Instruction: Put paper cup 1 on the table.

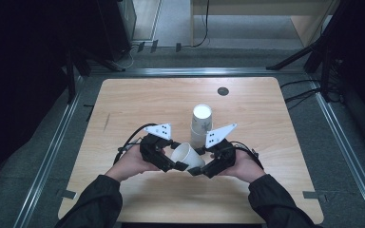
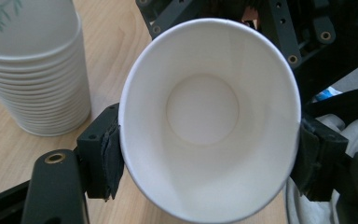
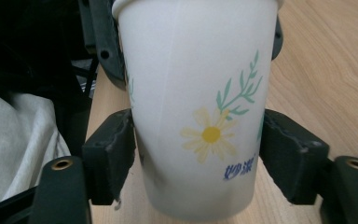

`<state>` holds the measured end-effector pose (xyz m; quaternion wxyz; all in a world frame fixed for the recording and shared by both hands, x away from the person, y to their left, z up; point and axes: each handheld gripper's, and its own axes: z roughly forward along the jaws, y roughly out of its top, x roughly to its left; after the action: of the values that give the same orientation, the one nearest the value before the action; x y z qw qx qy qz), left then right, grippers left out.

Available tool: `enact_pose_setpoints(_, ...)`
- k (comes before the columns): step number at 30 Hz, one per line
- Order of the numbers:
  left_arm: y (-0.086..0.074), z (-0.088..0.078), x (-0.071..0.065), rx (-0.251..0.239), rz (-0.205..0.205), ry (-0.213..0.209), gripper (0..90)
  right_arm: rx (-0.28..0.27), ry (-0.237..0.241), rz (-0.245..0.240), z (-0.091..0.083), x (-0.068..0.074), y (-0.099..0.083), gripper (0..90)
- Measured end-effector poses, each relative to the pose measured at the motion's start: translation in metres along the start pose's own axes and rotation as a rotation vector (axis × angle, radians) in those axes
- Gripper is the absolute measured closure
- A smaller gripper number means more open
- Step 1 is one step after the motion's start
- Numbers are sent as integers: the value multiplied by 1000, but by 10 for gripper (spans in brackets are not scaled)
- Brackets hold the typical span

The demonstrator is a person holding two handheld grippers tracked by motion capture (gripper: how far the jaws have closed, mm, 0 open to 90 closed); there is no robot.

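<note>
My left hand-held gripper (image 2: 209,163) grasps the cup (image 2: 209,116) rim; the right hand-held gripper (image 3: 198,158) stands released, so I'd pull gently, without crushing.

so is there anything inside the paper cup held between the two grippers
Nothing: the left gripper view looks straight into the paper cup and shows its bare white bottom and walls. The table under it is covered by the cup itself.
</note>
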<state>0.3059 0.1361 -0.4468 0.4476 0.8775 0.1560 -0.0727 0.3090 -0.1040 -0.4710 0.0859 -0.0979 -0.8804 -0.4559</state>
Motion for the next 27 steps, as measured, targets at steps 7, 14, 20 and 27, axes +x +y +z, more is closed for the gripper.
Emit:
enact_pose_setpoints(7, 1, -10, 2, -14, -5, 22, 248, 14, -23, 12, 0, -1, -2, 256)
enact_pose_setpoints(14, 2, -24, 3, -23, -7, 53, 260, 21, -34, 13, 0, -2, -3, 250)
enact_pose_setpoints(20, 1, -39, 7, -26, -20, 98, 264, 20, -46, 16, -1, -3, -5, 240)
enact_pose_setpoints(27, -5, -53, 17, 32, -65, 205, 266, 11, -50, 35, -3, -4, -6, 229)
